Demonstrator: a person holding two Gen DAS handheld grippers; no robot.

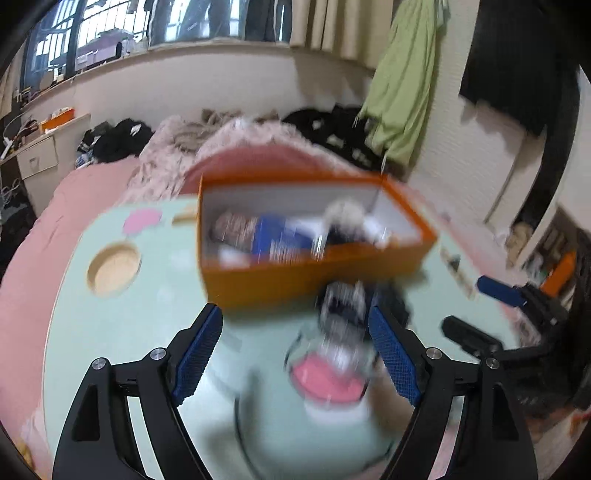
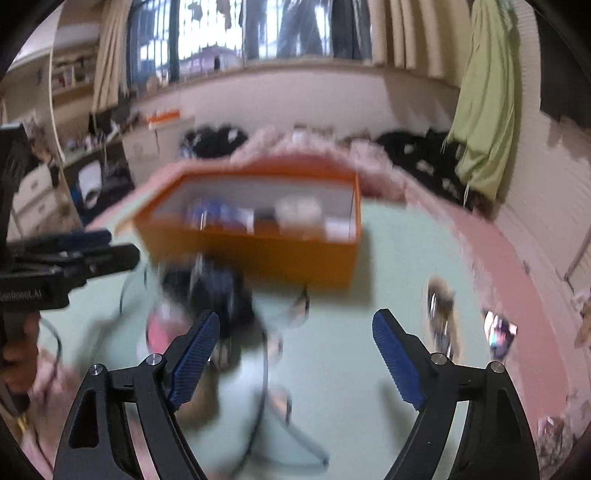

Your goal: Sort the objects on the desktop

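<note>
Left wrist view shows the left gripper (image 1: 295, 350) with jaws wide apart over a blurry black thing (image 1: 345, 314) on the table (image 1: 110, 332) by the orange box (image 1: 295, 273), and the right gripper (image 2: 295, 350), also open, could bump it.

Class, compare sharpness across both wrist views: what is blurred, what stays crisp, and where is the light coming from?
Left wrist view: the orange box and the table clutter smear with motion, while the left gripper stays crisp. Right wrist view: same smear, right gripper sharp, daylight entering from the window behind.
</note>
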